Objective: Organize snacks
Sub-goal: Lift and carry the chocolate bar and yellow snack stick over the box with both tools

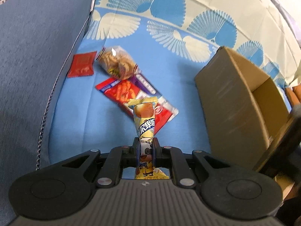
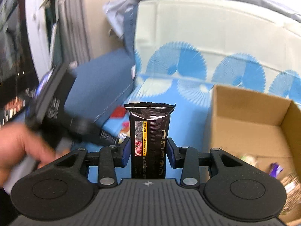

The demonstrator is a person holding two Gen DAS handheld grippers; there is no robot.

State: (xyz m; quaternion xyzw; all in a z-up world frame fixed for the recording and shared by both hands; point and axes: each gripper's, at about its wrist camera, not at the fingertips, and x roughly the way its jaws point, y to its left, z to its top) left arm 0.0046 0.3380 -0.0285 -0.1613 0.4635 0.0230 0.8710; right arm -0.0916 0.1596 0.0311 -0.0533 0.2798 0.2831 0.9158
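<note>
We look down on a bed whose sheet (image 1: 79, 116) is bright blue with pale fan shapes, turning cream with blue fans farther off. A grey-blue cushion (image 1: 33, 56) fills the left side, and in the right wrist view blurred curtains and a pale wall stand behind the bed.

We count four loose snacks on the sheet: one small red sachet (image 1: 81, 66) beside the cushion, one clear bag of brown pieces (image 1: 117, 63) to its right, one red packet (image 1: 122, 92) nearer us, and one purple-and-white packet (image 1: 145, 83) partly under it. One open cardboard box (image 1: 231, 101) stands on the right; the right wrist view shows two or three blurred wrappers inside it.

Our left gripper (image 1: 146, 150) has its jaws closed on one yellow cow-print snack (image 1: 144, 116), which stands upright above the sheet, near the red packet. Our right gripper (image 2: 148, 151) clamps one black biscuit pack (image 2: 150, 130), upright and just left of the box. A blurred hand (image 2: 17, 146) shows at the left edge.
</note>
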